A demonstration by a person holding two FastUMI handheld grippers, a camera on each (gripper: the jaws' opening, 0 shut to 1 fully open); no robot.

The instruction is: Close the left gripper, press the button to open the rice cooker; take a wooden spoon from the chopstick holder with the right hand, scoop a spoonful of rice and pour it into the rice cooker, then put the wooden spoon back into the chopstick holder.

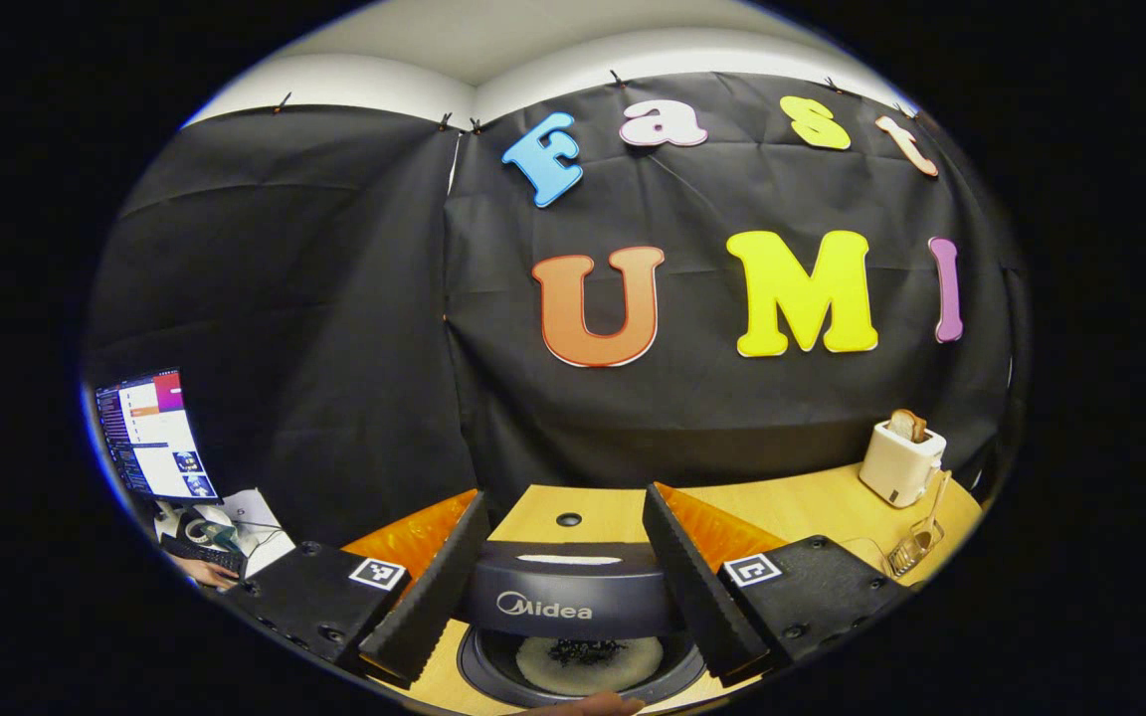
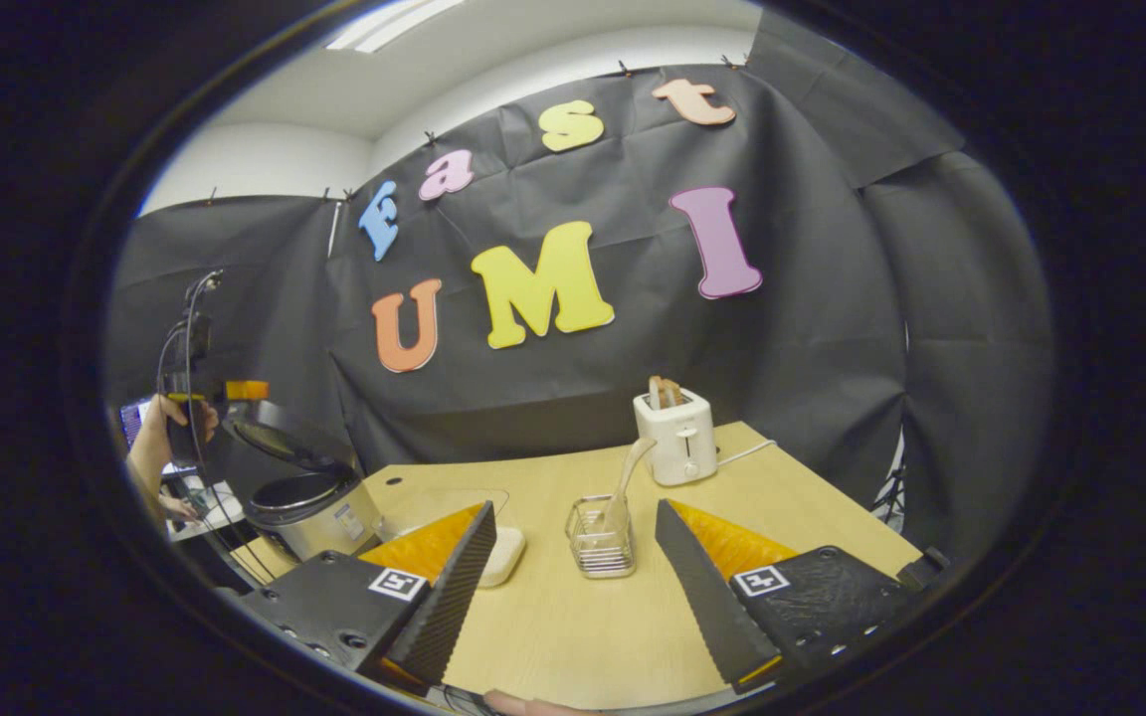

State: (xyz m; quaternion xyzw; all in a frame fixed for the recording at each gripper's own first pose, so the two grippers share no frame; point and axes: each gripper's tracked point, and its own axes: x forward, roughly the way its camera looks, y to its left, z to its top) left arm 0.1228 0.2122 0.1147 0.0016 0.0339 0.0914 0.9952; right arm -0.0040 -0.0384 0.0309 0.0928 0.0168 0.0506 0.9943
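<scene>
Rice cooker (image 2: pixel 309 497) stands at the table's (image 2: pixel 553 626) left edge with its lid already up, so the step in hand is fetching the wooden spoon (image 2: pixel 626 477), which leans upright in the wire chopstick holder (image 2: pixel 601 537) near mid-table, just in front of the toaster (image 2: pixel 674 436). The right gripper (image 2: pixel 573 597) hovers short of the holder, fingers spread wide and empty; it should come in level and close on the handle well above the rim, then lift straight up. The left gripper (image 1: pixel 565 587) hangs over the cooker, fingers apart, holding nothing. Beside the cooker lies a pale dish (image 2: pixel 503 555), possibly the rice, half hidden behind the right gripper's finger.
</scene>
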